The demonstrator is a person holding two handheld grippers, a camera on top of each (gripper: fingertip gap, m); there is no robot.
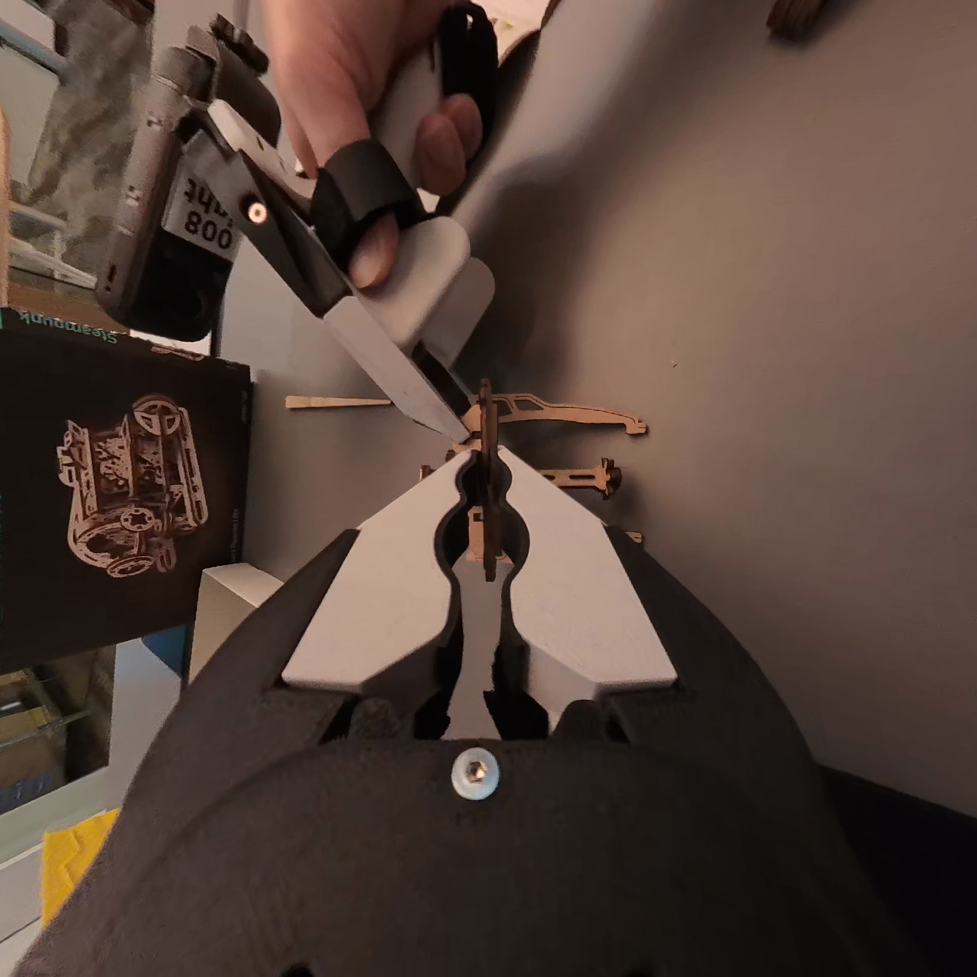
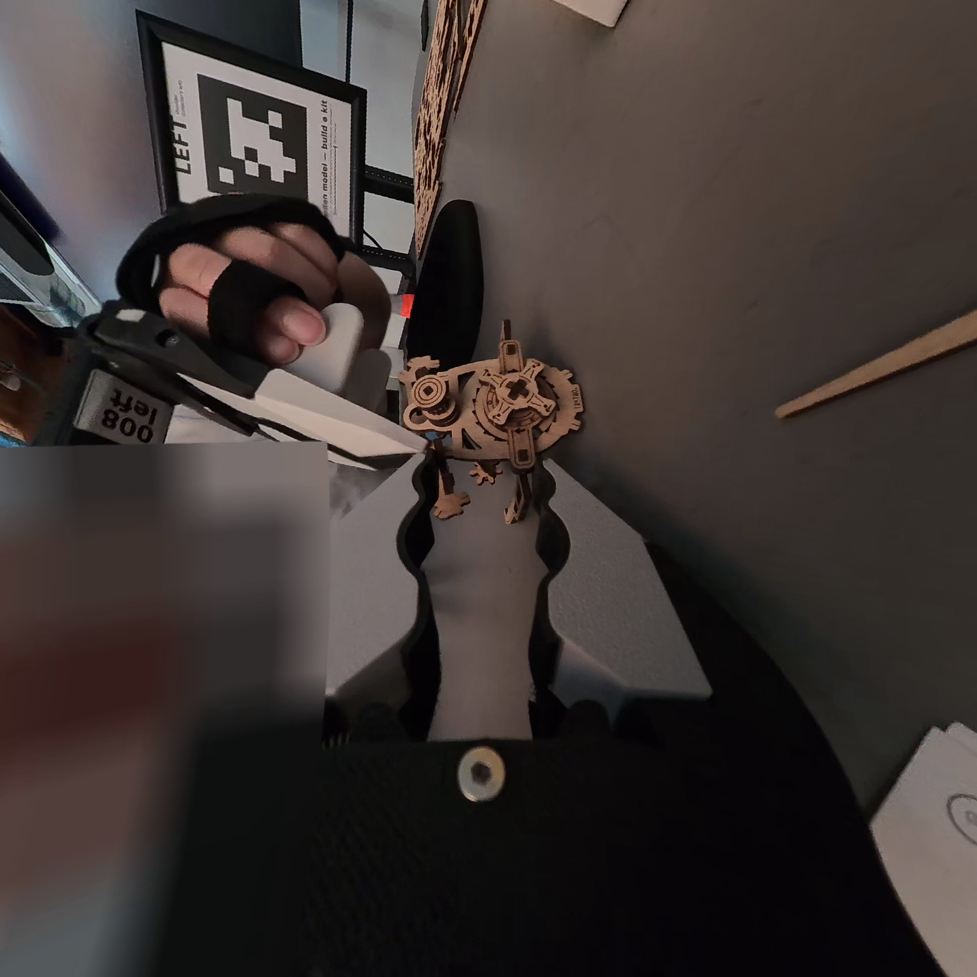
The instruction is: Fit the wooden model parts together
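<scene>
A wooden gear assembly [image 2: 491,412] with cogs and a cross-shaped piece is held between both grippers above the grey table [image 2: 740,264]. My right gripper [image 2: 486,470] has its white fingers [image 2: 581,528] partly apart, closed around the assembly's lower prongs. In the left wrist view the assembly [image 1: 486,476] shows edge-on as a thin plate. My left gripper [image 1: 484,457] is shut on that plate. The right gripper [image 1: 460,429] comes in from the upper left there, its tip at the plate. The left gripper's tip [image 2: 420,449] pinches the assembly's left edge.
Loose wooden parts lie on the table: a car-outline piece [image 1: 571,415], a slotted bar [image 1: 581,476] and a thin stick [image 1: 338,403]. A black kit box [image 1: 121,486] stands at the left. A framed marker sign [image 2: 254,143], a sheet of wooden parts [image 2: 444,106], another stick [image 2: 872,370] and white paper [image 2: 941,825] are nearby. Only a small space, under 4 cm, lies between the two pairs of fingers.
</scene>
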